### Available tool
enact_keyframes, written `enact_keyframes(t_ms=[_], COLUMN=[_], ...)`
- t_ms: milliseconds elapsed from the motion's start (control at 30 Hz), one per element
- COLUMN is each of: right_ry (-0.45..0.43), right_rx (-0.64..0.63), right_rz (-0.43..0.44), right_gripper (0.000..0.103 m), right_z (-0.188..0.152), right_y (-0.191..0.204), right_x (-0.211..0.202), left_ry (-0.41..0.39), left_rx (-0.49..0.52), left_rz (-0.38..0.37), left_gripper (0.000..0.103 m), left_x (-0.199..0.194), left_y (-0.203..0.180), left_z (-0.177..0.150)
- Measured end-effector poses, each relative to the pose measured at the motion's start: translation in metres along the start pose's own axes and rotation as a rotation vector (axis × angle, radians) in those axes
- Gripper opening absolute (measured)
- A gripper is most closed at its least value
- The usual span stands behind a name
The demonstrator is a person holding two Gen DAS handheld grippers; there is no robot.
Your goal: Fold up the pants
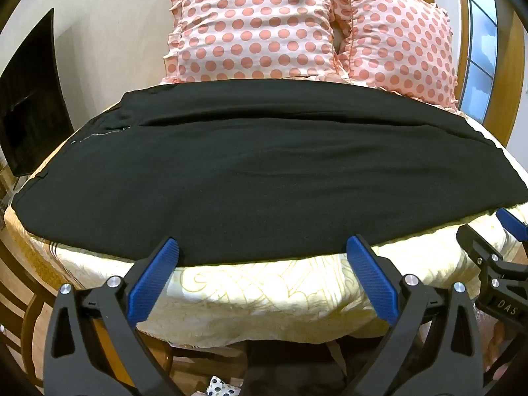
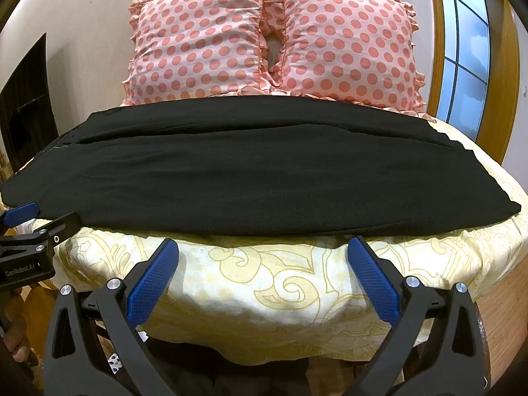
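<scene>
1. A pair of black pants (image 1: 264, 171) lies flat across the bed (image 1: 264, 297), running from the left edge to the right edge, with one long fold line along its length nearer the far side
2. The bed is covered by a cream sheet with a yellow scroll pattern; a bare strip of that sheet shows between the pants' near hem and the near edge of the bed
3. Two pink pillows with salmon dots and ruffled borders stand side by side at the far edge: the left pillow (image 2: 198, 39) and the right pillow (image 2: 349, 49) touch each other, and the far border of the pants lies just at their base
4. The left gripper (image 1: 262, 252) hovers at the near edge, angled downward; its blue-padded fingers stand wide apart with nothing between them, and their tips sit at the near hem of the pants, though contact cannot be judged
5. The right gripper (image 2: 263, 252) is also at the near edge, further toward the right; its jaws are spread fully and empty, the tips just short of the pants' hem over the bare sheet
6. In the right wrist view the left gripper shows at the left edge, beside the pants' near left part
7. A dark screen (image 1: 29, 109) stands by the wall beyond the bed's left edge
8. A wood-framed window (image 2: 465, 59) is beyond the right edge
</scene>
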State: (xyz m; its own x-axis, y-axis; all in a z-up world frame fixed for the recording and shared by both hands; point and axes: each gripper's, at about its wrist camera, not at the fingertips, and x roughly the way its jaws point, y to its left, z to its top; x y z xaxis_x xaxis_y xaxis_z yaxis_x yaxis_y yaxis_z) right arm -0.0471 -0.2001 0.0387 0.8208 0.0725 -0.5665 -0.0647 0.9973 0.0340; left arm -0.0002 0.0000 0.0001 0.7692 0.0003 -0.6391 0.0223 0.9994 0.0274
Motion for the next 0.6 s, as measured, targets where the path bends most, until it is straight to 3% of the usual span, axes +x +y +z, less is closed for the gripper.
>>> enact_keyframes(t_ms=[600], right_ry=[-0.002], right_rx=[0.0], right_rz=[0.0], right_gripper=[0.102], right_z=[-0.0004], right_y=[0.0001], right_x=[-0.0001], left_ry=[0.007], left_rx=[0.001], left_rz=[0.001], left_gripper=[0.101], left_x=[0.0004], left_y=[0.0], left_z=[0.0001])
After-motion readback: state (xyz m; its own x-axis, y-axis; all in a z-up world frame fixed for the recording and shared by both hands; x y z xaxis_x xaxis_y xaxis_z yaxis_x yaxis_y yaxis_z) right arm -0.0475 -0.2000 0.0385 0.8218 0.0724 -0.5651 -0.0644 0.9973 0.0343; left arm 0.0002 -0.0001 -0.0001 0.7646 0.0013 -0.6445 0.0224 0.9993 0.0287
